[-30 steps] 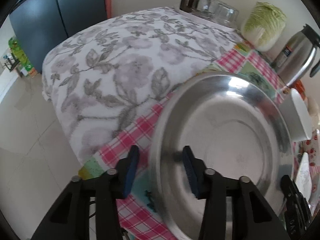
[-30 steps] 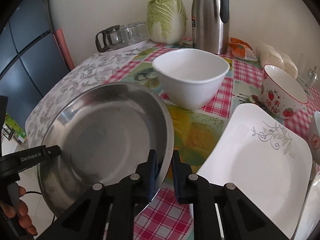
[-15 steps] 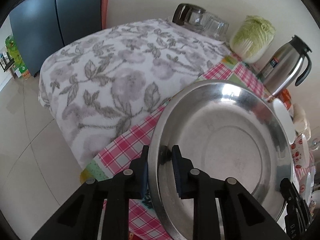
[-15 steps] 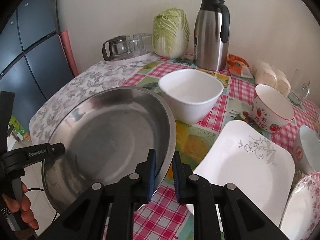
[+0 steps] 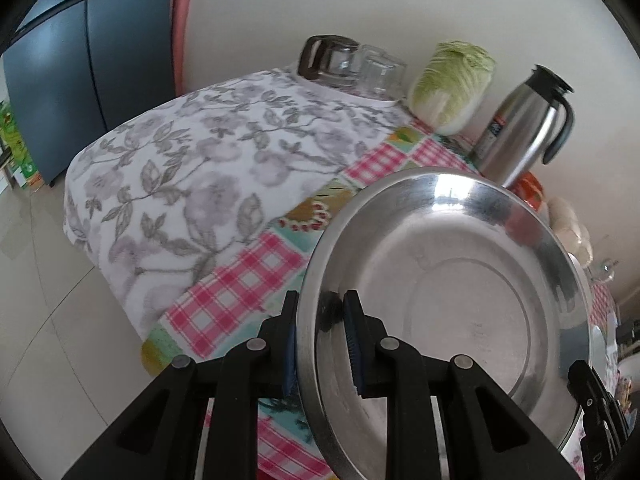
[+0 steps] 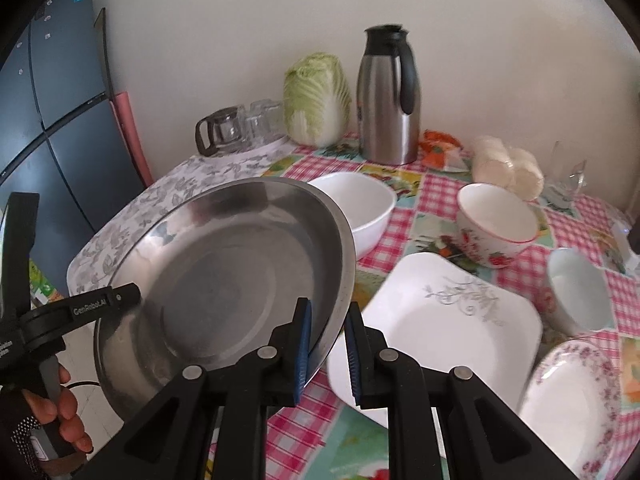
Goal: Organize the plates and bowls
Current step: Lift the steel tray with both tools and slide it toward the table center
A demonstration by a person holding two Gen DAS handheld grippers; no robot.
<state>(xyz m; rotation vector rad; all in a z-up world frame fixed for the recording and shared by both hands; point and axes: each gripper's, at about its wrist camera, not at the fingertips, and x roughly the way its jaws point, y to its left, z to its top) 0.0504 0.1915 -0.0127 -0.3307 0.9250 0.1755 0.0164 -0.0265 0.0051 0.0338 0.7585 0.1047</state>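
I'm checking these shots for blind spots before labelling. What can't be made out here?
- Table under the round steel basin: hidden by the basin in both views.
- Near side of the plain white bowl: covered by the basin rim, right wrist view.
- Pink-flowered white plate: cut off by the picture's edge, right wrist view.
- Label on the steel thermos jug: too small to read, left wrist view.

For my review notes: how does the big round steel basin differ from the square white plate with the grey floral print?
The round stainless steel basin is shiny metal; the square white plate with a grey floral print is glazed white. The basin is deep and tilted, clamped at opposite rims by the left gripper and right gripper; the plate is shallow and lies flat on the checked tablecloth. Both are empty.
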